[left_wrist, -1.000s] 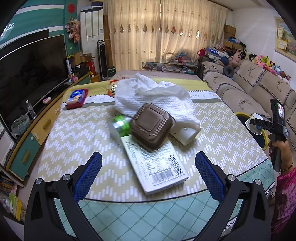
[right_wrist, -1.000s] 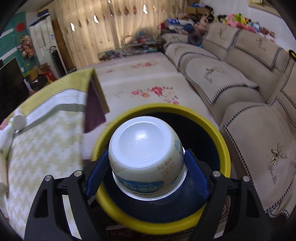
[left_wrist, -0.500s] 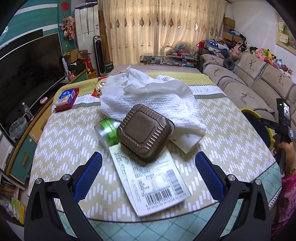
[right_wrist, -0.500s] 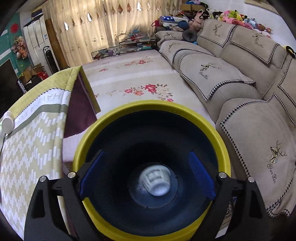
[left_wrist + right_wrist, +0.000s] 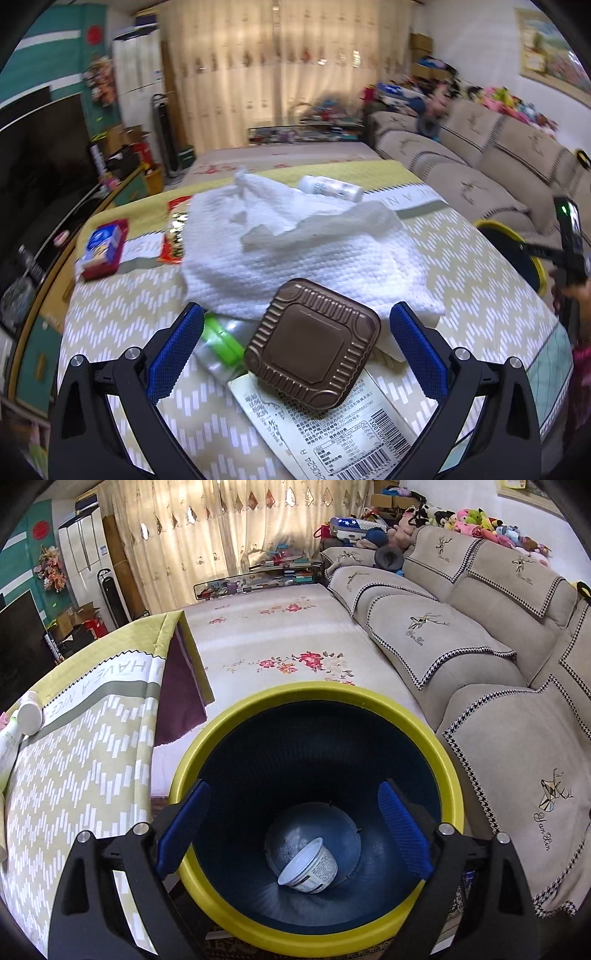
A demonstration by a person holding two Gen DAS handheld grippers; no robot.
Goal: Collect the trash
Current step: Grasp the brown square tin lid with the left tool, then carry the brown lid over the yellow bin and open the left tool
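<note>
A brown ribbed square container lies on the table between the blue pads of my open left gripper, without touching them. It rests on a printed paper packet, beside a clear bottle with a green label. Behind it sits a crumpled white towel. Over the yellow-rimmed dark bin hangs my right gripper, open and empty. A white yoghurt cup lies on its side at the bin's bottom.
A small white bottle, a red snack wrapper and a red-and-blue box lie farther back on the zigzag tablecloth. A beige sofa runs along the right. The bin's rim shows past the table's right edge.
The right gripper opened and the yoghurt cup fell to the bottom of the bin. The left gripper moved forward over the table until the brown container sat between its fingers.
</note>
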